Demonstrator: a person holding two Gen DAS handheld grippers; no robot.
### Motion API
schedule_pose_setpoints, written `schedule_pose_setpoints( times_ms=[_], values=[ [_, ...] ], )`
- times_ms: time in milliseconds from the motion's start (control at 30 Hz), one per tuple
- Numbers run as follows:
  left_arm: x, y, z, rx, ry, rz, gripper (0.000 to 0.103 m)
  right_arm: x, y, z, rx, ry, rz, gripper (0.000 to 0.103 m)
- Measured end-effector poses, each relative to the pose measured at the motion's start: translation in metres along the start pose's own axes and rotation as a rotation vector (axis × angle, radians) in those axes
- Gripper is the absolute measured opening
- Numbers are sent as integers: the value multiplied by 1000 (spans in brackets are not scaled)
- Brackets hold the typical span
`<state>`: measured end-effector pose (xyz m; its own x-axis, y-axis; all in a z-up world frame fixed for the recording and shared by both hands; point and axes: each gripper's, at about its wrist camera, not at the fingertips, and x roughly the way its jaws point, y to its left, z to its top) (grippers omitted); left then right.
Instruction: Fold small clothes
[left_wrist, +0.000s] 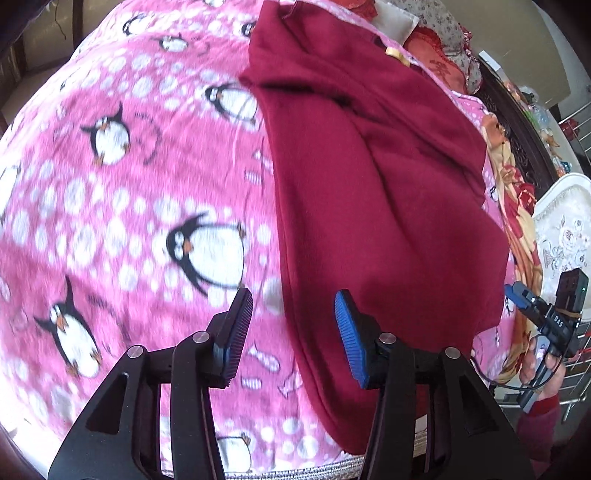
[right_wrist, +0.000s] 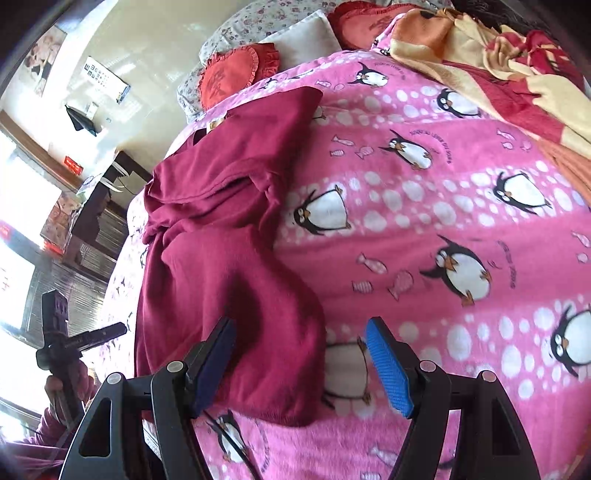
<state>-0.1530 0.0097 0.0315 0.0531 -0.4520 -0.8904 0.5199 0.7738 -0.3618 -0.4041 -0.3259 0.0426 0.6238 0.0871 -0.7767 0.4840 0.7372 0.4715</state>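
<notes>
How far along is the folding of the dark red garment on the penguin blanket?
Done: the dark red garment already looks doubled lengthwise into a long strip on the pink penguin blanket. In hand: nothing; the left tool and right tool are open above its near end. Left: folding the strip shorter; its upper part is still rumpled.

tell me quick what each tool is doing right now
Left tool: open, holding nothing.
Right tool: open, holding nothing, above the dark red garment.
</notes>
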Motion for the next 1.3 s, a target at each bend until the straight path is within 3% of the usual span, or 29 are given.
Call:
schedule_pose_setpoints(
  times_ms=[467, 867, 1000, 1100, 1300],
  values=[
    [9, -15, -31, 26, -7, 154, 46, 26, 1, -14, 11, 57, 13, 70],
    [15, -29, -52, 13, 42, 145, 47, 35, 2, -8, 17, 61, 25, 71],
    [17, -33, -73, 0, 60, 85, 65, 36, 2, -8, 13, 56, 30, 71],
    [19, -41, -80, 12, 60, 93, 77, 37, 2, -7, 7, 56, 31, 71],
    [28, -56, -70, 39, 76, 94, 78, 37, 7, -7, -30, 44, 28, 68]
  ],
)
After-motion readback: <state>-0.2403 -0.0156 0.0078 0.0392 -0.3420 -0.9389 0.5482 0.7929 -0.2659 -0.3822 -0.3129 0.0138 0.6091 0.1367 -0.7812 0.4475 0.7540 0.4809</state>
